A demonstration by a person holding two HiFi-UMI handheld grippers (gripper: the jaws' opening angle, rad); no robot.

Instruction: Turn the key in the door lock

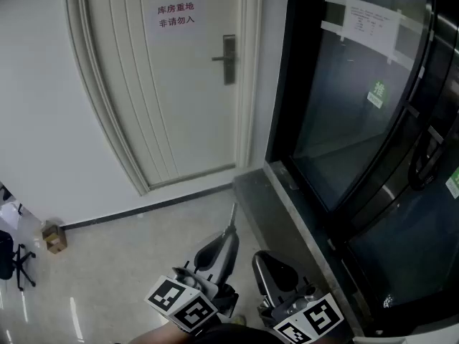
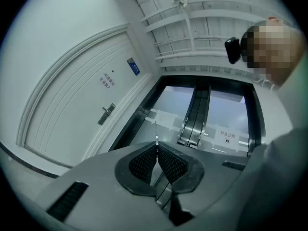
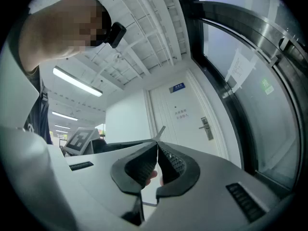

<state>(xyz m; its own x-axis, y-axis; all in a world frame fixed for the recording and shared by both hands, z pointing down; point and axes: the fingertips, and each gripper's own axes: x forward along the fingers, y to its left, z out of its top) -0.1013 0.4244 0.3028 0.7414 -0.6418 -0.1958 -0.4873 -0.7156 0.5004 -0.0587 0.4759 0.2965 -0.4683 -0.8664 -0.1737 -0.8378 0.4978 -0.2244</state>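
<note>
A cream door (image 1: 179,106) stands closed ahead, with a metal lever handle and lock plate (image 1: 228,59) on its right side; the same lock plate (image 2: 107,113) (image 3: 205,128) shows small in both gripper views. My left gripper (image 1: 228,229) (image 2: 157,146) is low and well short of the door, shut on a thin key (image 1: 232,216) (image 2: 155,133) that sticks out of its tips towards the door. Beside it my right gripper (image 1: 262,258) (image 3: 157,143) is shut with nothing in it. The key (image 3: 160,132) shows past its tips.
A paper sign (image 1: 176,15) with red print hangs on the door. Dark glass doors (image 1: 358,120) fill the right, behind a metal threshold (image 1: 287,213). A small cardboard box (image 1: 54,237) and a black stand (image 1: 14,264) sit by the left wall.
</note>
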